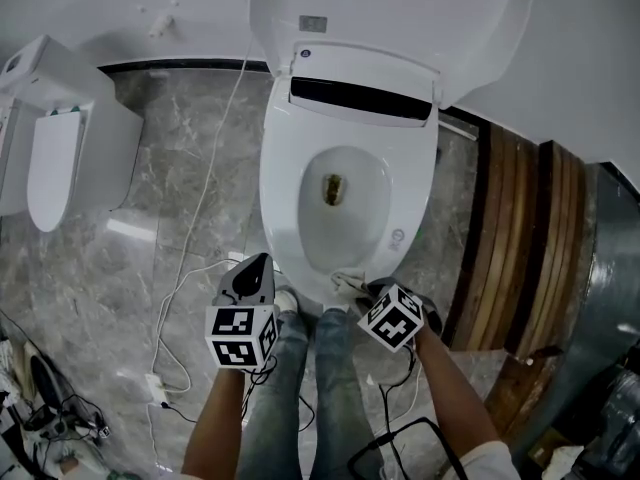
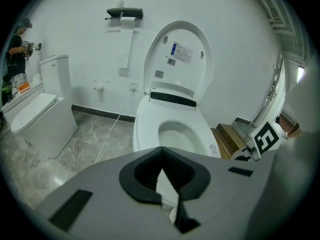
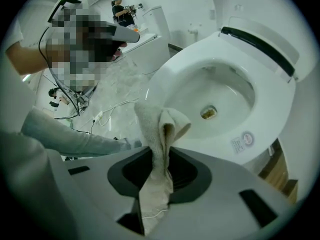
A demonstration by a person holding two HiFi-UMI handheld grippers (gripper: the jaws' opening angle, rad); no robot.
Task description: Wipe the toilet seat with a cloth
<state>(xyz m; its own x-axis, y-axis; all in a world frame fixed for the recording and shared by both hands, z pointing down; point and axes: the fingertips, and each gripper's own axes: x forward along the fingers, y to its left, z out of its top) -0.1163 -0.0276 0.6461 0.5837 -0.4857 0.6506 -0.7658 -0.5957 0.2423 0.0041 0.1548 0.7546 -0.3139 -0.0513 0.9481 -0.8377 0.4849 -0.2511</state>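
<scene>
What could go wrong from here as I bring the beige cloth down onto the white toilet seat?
1. The right gripper pinches the beige towelling cloth into a narrow bunch, so the jaws' hard edges may touch the white oval toilet seat.
2. Brownish residue sits at the bowl's bottom; a wipe straying inward could smear dirt.
3. A thin white cable loops on the grey marble floor near the person's legs: a possible trip.
</scene>
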